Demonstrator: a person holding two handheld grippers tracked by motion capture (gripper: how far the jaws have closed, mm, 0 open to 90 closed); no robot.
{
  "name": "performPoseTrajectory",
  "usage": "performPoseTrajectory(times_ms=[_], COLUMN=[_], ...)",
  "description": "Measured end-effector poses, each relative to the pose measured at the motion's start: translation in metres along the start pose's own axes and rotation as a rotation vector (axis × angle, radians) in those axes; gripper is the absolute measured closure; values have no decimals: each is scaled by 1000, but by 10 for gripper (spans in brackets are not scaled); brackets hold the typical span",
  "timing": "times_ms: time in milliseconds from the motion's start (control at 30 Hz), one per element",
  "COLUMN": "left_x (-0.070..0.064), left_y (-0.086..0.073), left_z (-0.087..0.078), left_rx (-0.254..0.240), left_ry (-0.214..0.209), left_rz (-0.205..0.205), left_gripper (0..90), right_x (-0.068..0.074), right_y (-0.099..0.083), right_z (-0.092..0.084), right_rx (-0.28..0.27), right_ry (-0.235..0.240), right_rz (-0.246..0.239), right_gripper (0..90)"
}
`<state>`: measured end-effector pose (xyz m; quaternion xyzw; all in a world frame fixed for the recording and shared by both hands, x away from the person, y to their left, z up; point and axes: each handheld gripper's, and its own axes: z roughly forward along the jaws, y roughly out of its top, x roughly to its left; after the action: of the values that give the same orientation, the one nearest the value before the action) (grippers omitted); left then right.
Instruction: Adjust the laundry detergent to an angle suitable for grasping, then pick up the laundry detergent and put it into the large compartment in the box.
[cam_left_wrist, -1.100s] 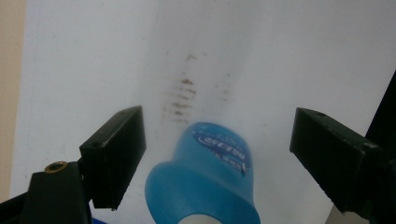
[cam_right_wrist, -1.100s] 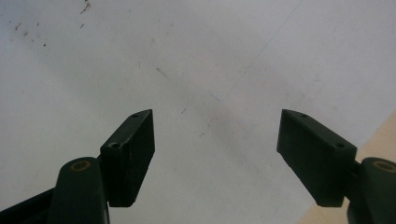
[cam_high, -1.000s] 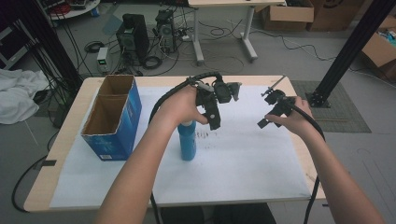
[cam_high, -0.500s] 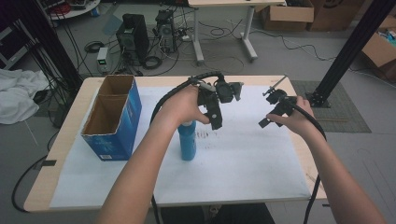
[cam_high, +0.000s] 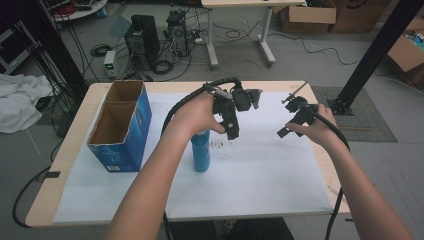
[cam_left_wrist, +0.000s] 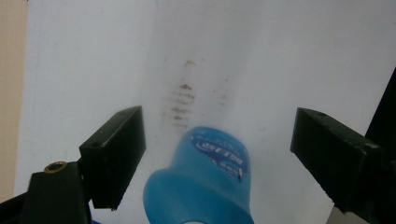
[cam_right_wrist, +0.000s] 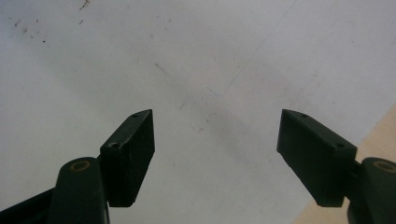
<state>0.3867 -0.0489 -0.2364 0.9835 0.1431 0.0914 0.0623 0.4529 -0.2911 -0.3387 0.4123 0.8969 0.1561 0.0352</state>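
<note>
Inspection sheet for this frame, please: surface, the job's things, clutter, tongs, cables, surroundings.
Surface: table under a white sheet with brown smudges.
Job's things: blue bottle upright; open blue cardboard box at left.
Clutter: nothing seen.
Tongs: left tongs open, jaws either side of the bottle, not touching; right tongs open over bare sheet.
Cables: one trails from each tool.
Surroundings: electronics, floor cables, cardboard boxes.

My blue bottle (cam_high: 201, 152) stands upright on the white paper (cam_high: 260, 175) covering the table, a little left of centre and just right of the open blue cardboard box (cam_high: 120, 127). From my left gripper's camera its rounded top (cam_left_wrist: 205, 186) carries white lettering, too blurred to read.
</note>
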Motion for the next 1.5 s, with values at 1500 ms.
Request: performPoseTrajectory(times_ms=[1500], left_x=[11], left_y=[-22], left_z=[-32], left_rx=[-21], left_ry=[109], left_rz=[-256], left_gripper=[171], right_x=[-3], right_y=[-5], right_z=[-9], right_rx=[-28], right_ry=[8], right_rz=[1], right_gripper=[278])
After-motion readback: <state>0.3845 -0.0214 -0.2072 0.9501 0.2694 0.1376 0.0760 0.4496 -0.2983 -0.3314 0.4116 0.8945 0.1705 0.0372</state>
